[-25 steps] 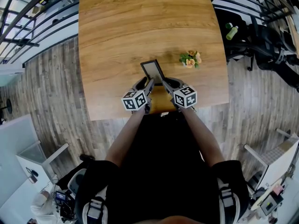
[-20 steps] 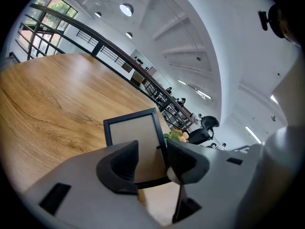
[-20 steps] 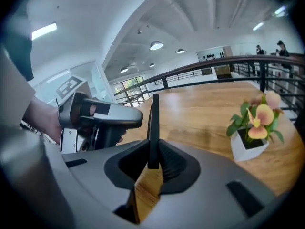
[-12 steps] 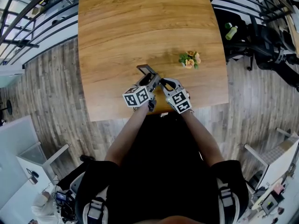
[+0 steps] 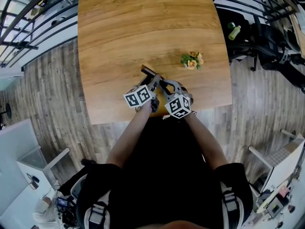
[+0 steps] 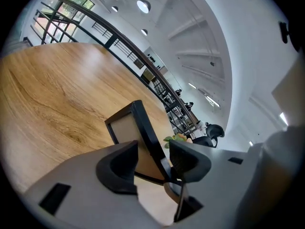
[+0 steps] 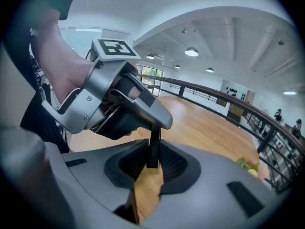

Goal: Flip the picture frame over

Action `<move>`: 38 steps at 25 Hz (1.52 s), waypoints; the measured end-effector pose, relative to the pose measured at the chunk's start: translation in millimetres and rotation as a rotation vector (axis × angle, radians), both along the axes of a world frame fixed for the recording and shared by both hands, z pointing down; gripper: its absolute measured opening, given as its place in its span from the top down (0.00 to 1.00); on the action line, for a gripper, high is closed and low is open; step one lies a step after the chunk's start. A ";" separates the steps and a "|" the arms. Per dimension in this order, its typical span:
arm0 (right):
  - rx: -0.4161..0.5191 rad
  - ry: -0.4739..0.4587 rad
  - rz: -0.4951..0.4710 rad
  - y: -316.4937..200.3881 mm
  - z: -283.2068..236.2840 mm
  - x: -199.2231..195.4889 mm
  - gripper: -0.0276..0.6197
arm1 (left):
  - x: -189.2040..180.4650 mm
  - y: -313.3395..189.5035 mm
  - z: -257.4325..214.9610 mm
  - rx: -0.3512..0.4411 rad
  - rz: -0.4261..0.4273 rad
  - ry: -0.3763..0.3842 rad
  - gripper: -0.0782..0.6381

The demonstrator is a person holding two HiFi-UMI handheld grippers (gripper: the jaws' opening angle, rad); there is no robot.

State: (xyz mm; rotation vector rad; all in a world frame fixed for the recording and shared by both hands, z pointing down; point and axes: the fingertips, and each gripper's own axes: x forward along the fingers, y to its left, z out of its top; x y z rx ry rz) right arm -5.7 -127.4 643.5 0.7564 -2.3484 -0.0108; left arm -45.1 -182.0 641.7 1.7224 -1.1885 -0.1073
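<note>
Right gripper point(image 7: 153, 159), nearest the body: closed on the thin black rim of the picture frame point(image 6: 125, 129), with a pad on either side of it. Left gripper point(image 6: 153, 159), just beside: jaws just opening, with the frame's rim between them but not squeezed from both sides. Frame itself: raised on edge and tilted over the near part of the wooden surface point(image 5: 143, 23), close to its front border. Contact of its lower edge with the wood not discernible. Beyond, well apart to the right: small flower sprig point(image 5: 192, 61).

Likely failures, as judged from this pose:
- **Pivoting in the single narrow grip** after full release on the left, caused by weight hanging far from the pinch point. Result: a swing back onto the starting face instead of the other one.
- **Slipping out of the pads altogether**, caused by the smooth, thin rim. Result: a hard flat drop and possible damage to a corner or to any glazing.
- **Sliding off the front border** toward the person, caused by the closeness of that border.

Little threat to the flowers at this spacing.
</note>
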 end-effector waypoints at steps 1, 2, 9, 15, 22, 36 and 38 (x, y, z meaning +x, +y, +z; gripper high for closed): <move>0.014 0.008 -0.011 1.1 0.2 -0.8 0.84 | -0.9 0.0 3.8 -0.015 -0.005 0.009 0.58; 0.023 0.013 -0.017 2.0 0.6 -1.4 0.84 | -1.4 0.3 6.7 -0.027 -0.010 0.019 0.58; 0.030 0.010 -0.033 6.0 3.9 -4.2 0.83 | -1.1 0.0 7.2 -0.023 -0.025 0.084 0.65; -0.022 -0.040 -0.036 17.3 9.6 -10.7 0.82 | 0.4 4.8 3.2 0.010 0.020 0.109 0.74; -0.119 -0.149 -0.038 23.4 9.5 -11.4 0.81 | -8.2 4.2 -0.1 0.051 0.058 0.072 0.76; -0.282 -0.307 0.144 -17.4 18.1 32.2 0.76 | -9.9 25.5 -15.9 0.129 0.219 0.126 0.76; -0.321 -0.324 0.126 -18.8 23.8 31.7 0.74 | -4.7 27.9 -17.4 0.143 0.250 0.139 0.76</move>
